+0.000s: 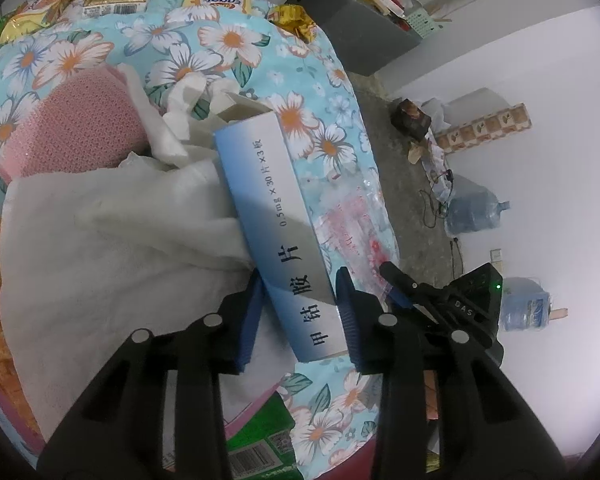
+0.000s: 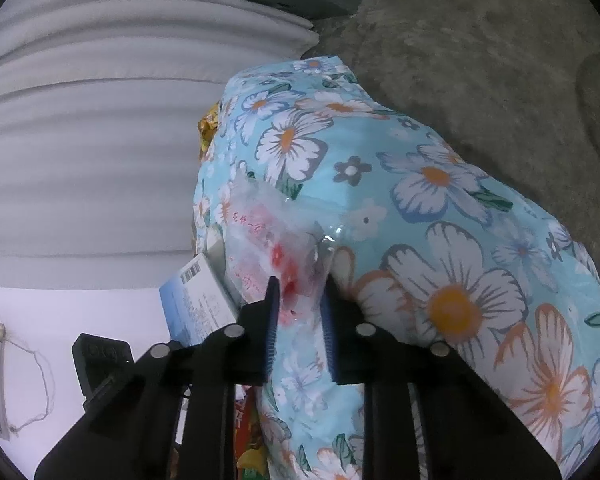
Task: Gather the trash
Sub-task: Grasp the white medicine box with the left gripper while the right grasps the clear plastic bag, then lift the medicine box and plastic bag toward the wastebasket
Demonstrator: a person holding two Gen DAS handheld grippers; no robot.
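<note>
Carefully lift: left gripper [image 1: 300, 312] narrowly clamps the medicine box [image 1: 276, 232], right gripper [image 2: 300, 328] pinches the clear wrapper [image 2: 280, 248] near-closed.

You have soft, even indoor light in both views, bright enough to read print on the blue-and-white cardboard box [image 1: 278, 236]. The white wall [image 1: 540, 128] is blown out to near glare. Shadows stay faint. Fisheye bending curves everything near the dark round borders, and the pale grey pleated curtain [image 2: 100, 140] looks slightly smeared.
</note>
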